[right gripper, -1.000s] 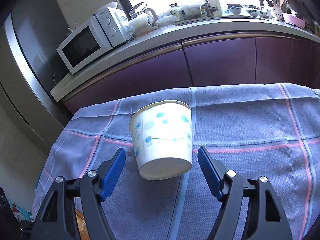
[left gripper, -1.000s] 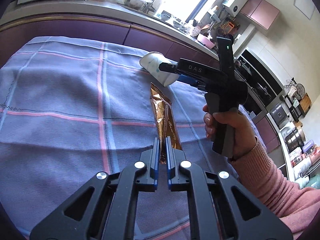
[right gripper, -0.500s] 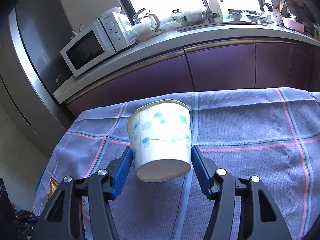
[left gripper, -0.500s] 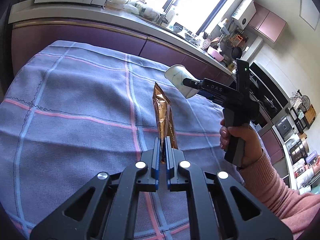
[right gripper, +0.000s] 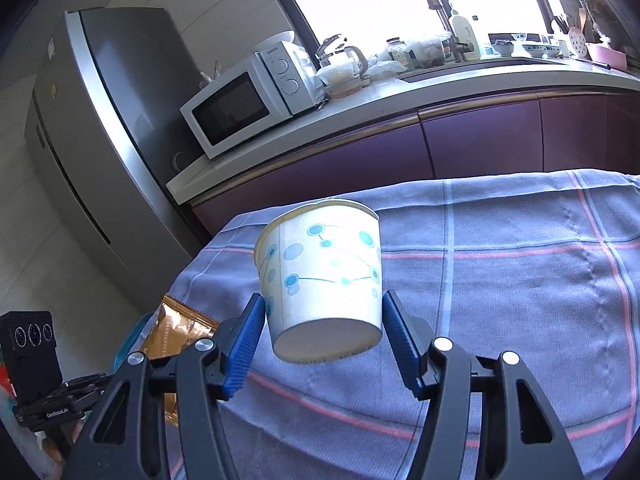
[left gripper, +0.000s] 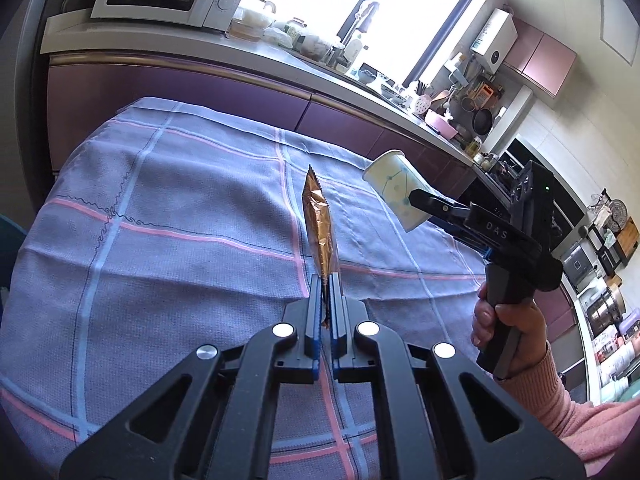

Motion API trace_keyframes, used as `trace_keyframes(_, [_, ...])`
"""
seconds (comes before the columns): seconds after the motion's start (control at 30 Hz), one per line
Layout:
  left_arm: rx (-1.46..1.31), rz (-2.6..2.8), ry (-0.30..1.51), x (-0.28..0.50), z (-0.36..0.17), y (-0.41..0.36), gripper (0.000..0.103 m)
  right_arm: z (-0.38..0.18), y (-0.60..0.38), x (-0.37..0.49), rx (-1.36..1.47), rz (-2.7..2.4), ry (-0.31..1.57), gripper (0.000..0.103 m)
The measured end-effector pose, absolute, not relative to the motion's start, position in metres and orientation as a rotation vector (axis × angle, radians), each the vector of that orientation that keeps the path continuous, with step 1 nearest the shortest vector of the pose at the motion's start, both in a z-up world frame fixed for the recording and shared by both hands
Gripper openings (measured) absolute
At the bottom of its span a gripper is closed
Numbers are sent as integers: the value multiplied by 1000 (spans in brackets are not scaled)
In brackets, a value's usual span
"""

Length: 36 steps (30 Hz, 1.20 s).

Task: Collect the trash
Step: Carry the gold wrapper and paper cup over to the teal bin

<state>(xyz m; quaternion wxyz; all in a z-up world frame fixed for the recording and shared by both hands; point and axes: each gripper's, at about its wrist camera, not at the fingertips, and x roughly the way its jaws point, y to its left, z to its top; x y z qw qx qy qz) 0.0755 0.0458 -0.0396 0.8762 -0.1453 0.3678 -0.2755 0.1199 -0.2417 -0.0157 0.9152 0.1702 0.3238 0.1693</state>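
So both pieces of trash are already off the surface (left gripper: 160,208), the one with the checked purple cloth. Left gripper (left gripper: 326,280) has its jaws pinched fully together on the bottom end of the gold snack wrapper (left gripper: 319,224). The wrapper's long axis runs straight out from the jaws, away from the camera and over the cloth, serrated end furthest out. It looks stiff enough to stand out without flopping.

Right gripper (right gripper: 325,334) has its jaws about half open and pressed on either side of the paper cup (right gripper: 320,276), the white one with blue dots. They grip near the cup's base. The cup is tipped, base toward the camera and rim pointing away toward the cloth's far edge. In the left wrist view the cup (left gripper: 394,188) hangs above the cloth, to the right of the wrapper and clear of it, so the two loads are apart.

No bin that I can make out. There's a blue rim low down past the cloth's left edge in the right view, can't tell what it is. If that's the drop spot, the left hand is the nearer one.
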Motion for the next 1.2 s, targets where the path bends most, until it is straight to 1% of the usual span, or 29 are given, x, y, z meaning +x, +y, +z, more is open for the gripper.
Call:
trace_keyframes(0.5, [-340, -504, 709, 59, -27, 90, 4, -11, -198, 86, 345, 489, 641, 58])
trace_keyframes(1.2, [-378, -396, 648, 26, -14, 147, 4, -13, -146, 75, 299, 609, 653, 58])
